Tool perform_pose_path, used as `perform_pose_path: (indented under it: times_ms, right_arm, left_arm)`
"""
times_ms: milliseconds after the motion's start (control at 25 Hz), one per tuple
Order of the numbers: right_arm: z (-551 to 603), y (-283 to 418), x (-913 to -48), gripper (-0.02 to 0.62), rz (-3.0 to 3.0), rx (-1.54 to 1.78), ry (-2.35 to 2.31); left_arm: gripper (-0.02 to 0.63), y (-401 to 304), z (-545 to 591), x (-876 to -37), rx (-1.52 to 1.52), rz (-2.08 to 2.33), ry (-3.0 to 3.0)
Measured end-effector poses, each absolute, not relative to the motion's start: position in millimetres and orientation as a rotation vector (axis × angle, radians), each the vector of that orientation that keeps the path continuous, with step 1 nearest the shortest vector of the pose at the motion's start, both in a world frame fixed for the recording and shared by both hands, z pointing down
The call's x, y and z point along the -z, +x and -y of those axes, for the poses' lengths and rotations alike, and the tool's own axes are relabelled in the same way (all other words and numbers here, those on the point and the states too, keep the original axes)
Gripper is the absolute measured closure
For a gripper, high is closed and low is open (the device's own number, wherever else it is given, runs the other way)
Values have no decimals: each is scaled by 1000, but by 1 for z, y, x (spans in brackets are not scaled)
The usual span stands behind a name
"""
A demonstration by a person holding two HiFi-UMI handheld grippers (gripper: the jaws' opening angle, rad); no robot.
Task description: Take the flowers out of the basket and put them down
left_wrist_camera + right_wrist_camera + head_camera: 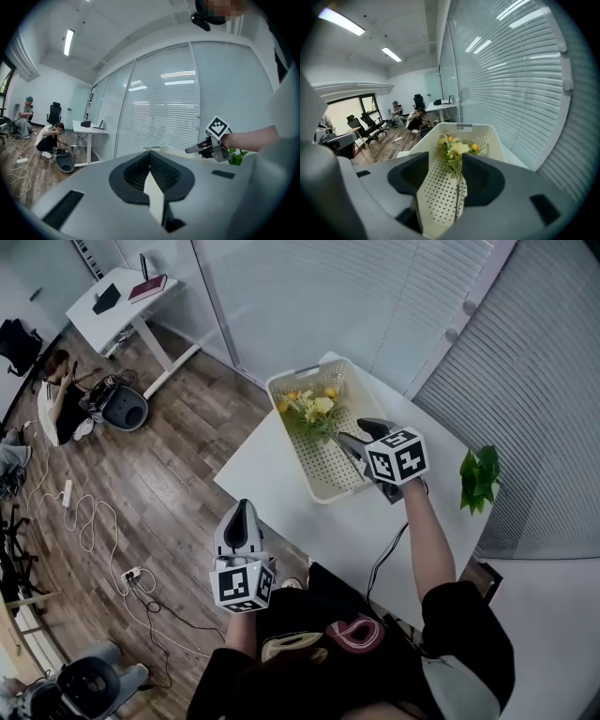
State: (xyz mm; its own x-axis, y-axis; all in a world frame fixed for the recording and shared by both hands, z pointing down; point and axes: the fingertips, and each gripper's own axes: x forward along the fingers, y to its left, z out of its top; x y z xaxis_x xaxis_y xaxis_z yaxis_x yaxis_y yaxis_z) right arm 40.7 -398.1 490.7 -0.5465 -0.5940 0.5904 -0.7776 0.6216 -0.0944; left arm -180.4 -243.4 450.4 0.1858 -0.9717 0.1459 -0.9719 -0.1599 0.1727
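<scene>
A cream perforated basket (289,437) stands on the white table (258,474). In it lie yellow and orange flowers (314,409) with green leaves, heads toward the far end. My right gripper (354,435) hovers over the basket's near right part and points at the bunch. In the right gripper view its jaws (446,159) stand open on either side of the thin stems (458,187) without pressing on them, with the flower heads (457,147) just beyond. My left gripper (242,510) is held off the table's left edge, shut and empty (150,157).
A small green plant (480,476) stands at the table's right edge by the blinds. A glass wall with blinds runs behind the table. On the wood floor to the left are cables (84,521), a white desk (112,306) and a crouching person (61,395).
</scene>
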Motion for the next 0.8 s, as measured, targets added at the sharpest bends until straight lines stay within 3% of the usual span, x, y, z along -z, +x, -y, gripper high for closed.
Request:
perform_pose_path:
  times_ms: [800]
  right_arm:
    - [445,21,-606,368,2050,-680,954]
  left_arm:
    - [589,-209,255,-463,-52,1986,2085]
